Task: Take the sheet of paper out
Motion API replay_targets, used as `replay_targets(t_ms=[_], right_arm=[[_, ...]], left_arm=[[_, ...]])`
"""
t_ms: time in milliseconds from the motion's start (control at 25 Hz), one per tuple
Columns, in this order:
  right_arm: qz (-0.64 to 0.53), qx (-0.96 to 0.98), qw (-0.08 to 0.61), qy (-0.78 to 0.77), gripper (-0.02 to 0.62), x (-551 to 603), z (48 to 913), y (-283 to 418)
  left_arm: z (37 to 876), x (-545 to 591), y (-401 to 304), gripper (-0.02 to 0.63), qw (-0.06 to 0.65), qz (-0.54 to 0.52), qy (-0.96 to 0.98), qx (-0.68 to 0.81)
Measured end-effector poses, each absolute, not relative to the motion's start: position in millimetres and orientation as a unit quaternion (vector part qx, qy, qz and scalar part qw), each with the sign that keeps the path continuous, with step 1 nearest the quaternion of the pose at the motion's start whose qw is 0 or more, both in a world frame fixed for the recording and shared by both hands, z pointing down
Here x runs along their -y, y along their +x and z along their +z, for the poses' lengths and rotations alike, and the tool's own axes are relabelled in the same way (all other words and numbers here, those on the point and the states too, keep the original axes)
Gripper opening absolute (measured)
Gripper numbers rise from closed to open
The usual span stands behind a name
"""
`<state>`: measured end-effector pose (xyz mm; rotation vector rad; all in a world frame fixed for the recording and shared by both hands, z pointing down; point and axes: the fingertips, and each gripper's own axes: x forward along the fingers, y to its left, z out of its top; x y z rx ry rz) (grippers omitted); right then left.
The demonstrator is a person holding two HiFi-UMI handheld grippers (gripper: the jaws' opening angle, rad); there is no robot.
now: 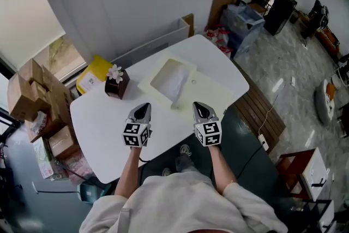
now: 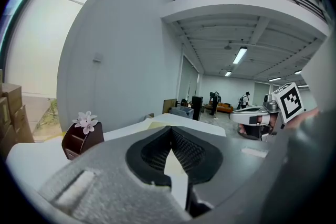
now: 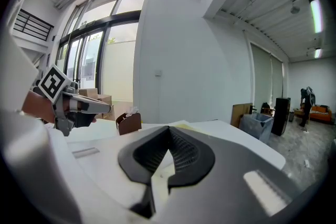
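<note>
A pale yellow folder (image 1: 210,90) lies flat on the far half of the white table (image 1: 98,123). A white sheet of paper (image 1: 172,80) rests on its left part. My left gripper (image 1: 143,109) and right gripper (image 1: 201,108) hover side by side over the near table edge, just short of the folder, and both point at it. The jaws of each taper to a closed tip with nothing between them. In the left gripper view the shut left gripper (image 2: 170,131) faces the folder (image 2: 157,124). In the right gripper view the shut right gripper (image 3: 169,131) faces the folder (image 3: 181,124).
A brown box topped with a white flower (image 1: 116,84) stands on the table left of the folder. Cardboard boxes (image 1: 32,95) are stacked on the floor at the left. A wooden slatted bench (image 1: 262,112) sits to the right of the table, and a white wall runs behind it.
</note>
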<state>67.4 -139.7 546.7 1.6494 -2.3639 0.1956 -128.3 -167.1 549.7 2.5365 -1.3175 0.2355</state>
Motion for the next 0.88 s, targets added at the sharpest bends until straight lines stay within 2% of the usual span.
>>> replay_targets(t_ms=[880], right_arm=[[0.082, 0.863, 0.129, 0.481, 0.000, 304, 566, 88]], left_arm=[[570, 279, -128, 0.006, 0.161, 0.104, 0.808, 0.558]])
